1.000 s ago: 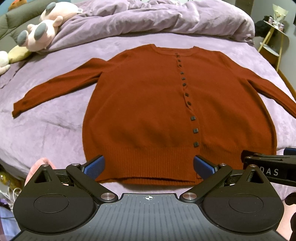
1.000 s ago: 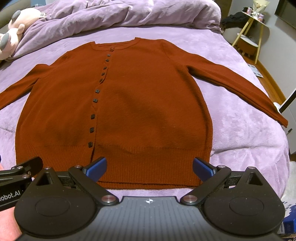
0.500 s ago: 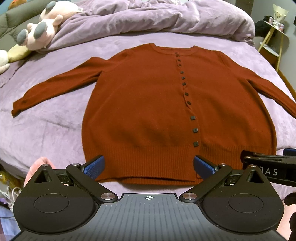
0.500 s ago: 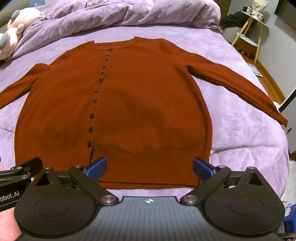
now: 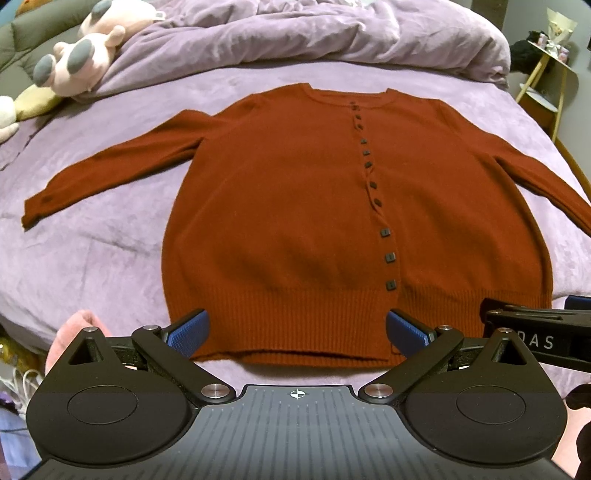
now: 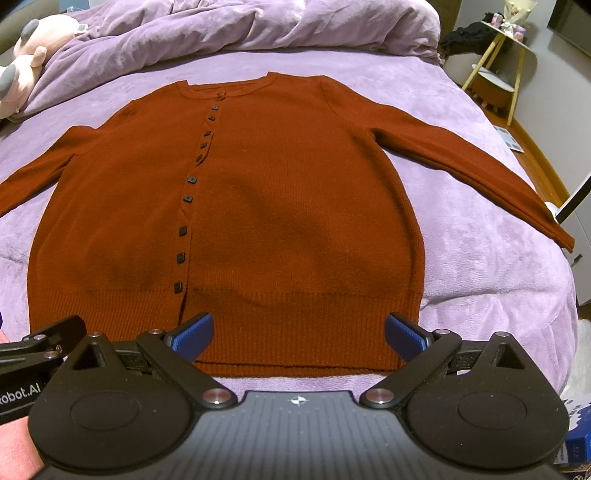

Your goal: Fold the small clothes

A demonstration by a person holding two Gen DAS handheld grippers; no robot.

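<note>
Cardigan (image 5: 295, 229) flat on purple bed (image 5: 110, 251), buttoned, sleeves spread to both sides, hem nearest. Left gripper (image 5: 295, 332) above hem, jaws spread wide, nothing held. Right gripper (image 6: 299, 330) likewise over hem, jaws spread, empty. Plush toy (image 5: 85, 51) beside rumpled duvet (image 5: 332, 33) at far end.
</note>
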